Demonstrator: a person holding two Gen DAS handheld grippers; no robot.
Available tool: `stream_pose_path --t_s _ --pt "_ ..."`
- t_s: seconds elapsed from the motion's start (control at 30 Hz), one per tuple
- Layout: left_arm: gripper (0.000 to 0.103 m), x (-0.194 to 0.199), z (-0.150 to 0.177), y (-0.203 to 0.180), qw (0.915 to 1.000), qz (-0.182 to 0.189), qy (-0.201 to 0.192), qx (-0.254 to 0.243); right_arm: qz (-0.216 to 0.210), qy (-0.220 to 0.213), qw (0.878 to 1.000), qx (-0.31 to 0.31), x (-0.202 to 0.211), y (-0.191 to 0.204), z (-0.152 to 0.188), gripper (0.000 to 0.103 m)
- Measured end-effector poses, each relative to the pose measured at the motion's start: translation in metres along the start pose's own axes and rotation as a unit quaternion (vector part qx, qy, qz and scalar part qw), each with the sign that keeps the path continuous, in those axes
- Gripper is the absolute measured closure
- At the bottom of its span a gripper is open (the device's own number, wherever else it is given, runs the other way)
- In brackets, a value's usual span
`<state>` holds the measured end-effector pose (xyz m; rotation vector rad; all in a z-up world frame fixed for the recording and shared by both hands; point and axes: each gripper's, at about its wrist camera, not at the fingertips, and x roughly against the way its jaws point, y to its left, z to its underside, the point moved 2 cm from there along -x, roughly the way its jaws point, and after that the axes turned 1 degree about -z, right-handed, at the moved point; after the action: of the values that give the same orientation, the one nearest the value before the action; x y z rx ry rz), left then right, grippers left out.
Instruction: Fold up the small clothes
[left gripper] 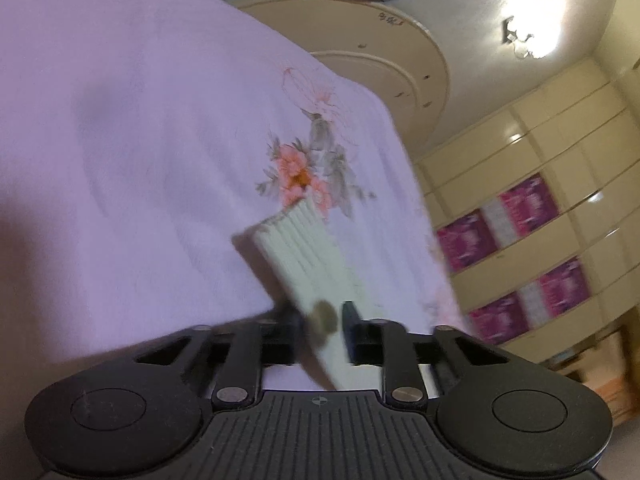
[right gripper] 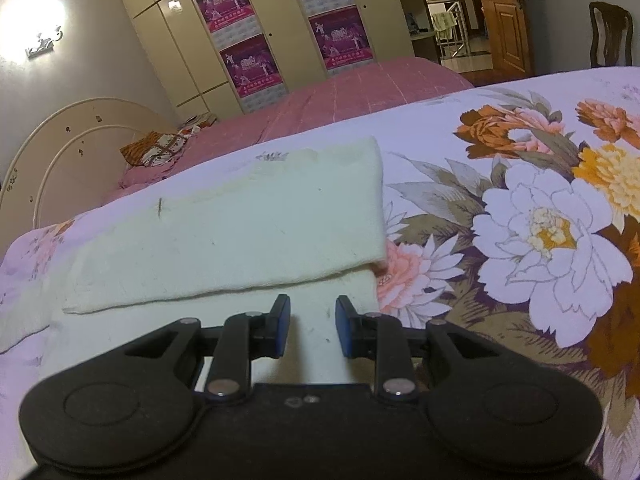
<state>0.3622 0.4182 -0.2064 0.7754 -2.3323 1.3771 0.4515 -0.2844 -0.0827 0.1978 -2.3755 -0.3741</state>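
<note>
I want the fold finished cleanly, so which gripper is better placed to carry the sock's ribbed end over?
Left, most likely. The left gripper is already shut on the white sock, its ribbed cuff sticking out ahead. The right gripper grips nothing, its jaws apart over the cream cloth on the bedsheet.

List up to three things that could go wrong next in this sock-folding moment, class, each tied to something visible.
1. The left gripper pinches only the ribbed sock's end; it may slip free.
2. The right gripper is open over the folded sock, so the fold may spring open.
3. The left view is blurred; the placement could miss.
</note>
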Motion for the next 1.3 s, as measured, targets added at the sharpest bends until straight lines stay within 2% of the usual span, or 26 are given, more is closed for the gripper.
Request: stream_pose_path --t_s 0.13,0.2,0.27,0.37,0.53,0.67,0.83,0.93,1.1,1.23,1.3 --pt "0.099 -0.004 -0.001 -0.027 0.9956 -0.06 -0.008 -0.072 0.0 -0.002 1.0 -0.002 0.002 -0.003 -0.002 0.078" --pt "0.1 -0.001 0.001 -0.049 0.99 -0.065 -0.022 -0.123 0.0 -0.006 1.0 -0.003 0.006 -0.005 -0.005 0.078" --pt "0.1 0.006 0.008 -0.078 0.9824 -0.039 -0.033 -0.18 0.0 -0.011 1.0 -0.006 0.01 -0.008 -0.007 0.078" --pt "0.1 0.009 0.027 -0.119 0.9677 -0.005 -0.026 -0.251 0.002 -0.018 1.0 -0.013 0.016 -0.015 -0.01 0.078" --pt "0.1 0.012 0.076 -0.186 0.9446 0.061 0.003 -0.322 0.007 -0.022 0.999 -0.025 0.023 -0.026 -0.009 0.078" --pt "0.1 0.022 0.131 -0.227 0.9275 0.103 0.041 -0.357 0.009 -0.023 0.999 -0.036 0.028 -0.033 -0.005 0.078" --pt "0.1 0.032 0.206 -0.271 0.9005 0.147 0.088 -0.4 0.014 -0.028 0.998 -0.049 0.036 -0.044 -0.004 0.078" --pt "0.1 0.044 0.253 -0.292 0.8833 0.164 0.108 -0.426 0.016 -0.035 0.998 -0.058 0.042 -0.05 -0.004 0.078" --pt "0.1 0.062 0.316 -0.319 0.8604 0.186 0.142 -0.453 0.015 -0.048 0.996 -0.073 0.053 -0.058 -0.003 0.078" --pt "0.1 0.073 0.354 -0.335 0.8389 0.196 0.16 -0.482 0.012 -0.055 0.995 -0.086 0.059 -0.063 -0.002 0.078" --pt "0.1 0.071 0.367 -0.341 0.8312 0.199 0.171 -0.49 0.011 -0.057 0.994 -0.093 0.06 -0.064 -0.001 0.078"
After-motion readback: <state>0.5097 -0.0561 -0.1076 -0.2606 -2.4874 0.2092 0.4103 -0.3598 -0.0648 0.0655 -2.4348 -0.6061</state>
